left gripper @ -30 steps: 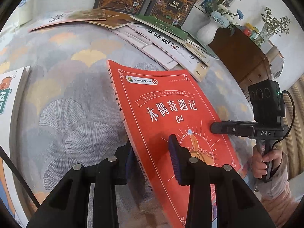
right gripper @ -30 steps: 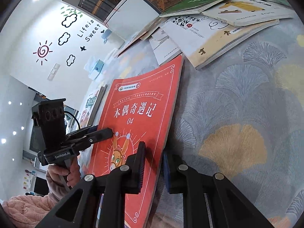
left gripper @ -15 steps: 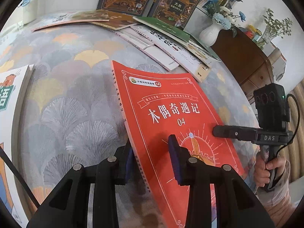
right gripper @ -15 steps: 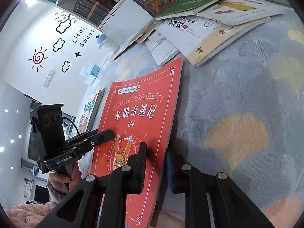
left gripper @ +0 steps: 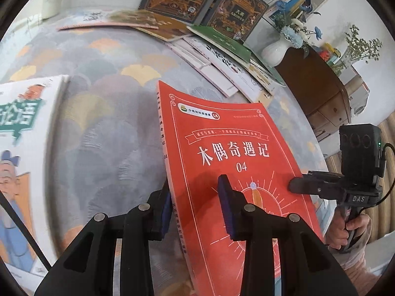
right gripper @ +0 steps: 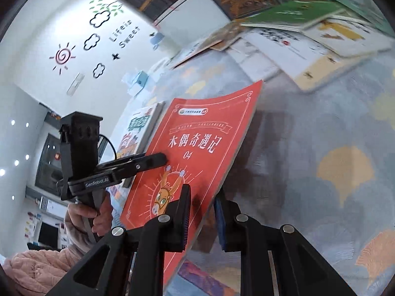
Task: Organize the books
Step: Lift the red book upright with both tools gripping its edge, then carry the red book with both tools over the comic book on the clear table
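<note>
left wrist: narrow fingers (left gripper: pixel 226 197) astride red book (left gripper: pixel 232 148) spine

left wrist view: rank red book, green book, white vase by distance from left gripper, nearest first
1. red book: between the left gripper fingers, spine side.
2. green book: far pile, right of centre.
3. white vase: past the pile, beside the cabinet.

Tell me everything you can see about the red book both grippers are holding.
The red book is a thin paperback with a glossy red cover, white Chinese title lettering, "04" beneath it and a cartoon donkey in a sunburst. Its narrow spine carries print. It is closed, tilted, its far end raised above the patterned rug, bowing slightly. The left gripper clamps the spine edge near the bottom; the right gripper clamps the opposite long edge.
</note>
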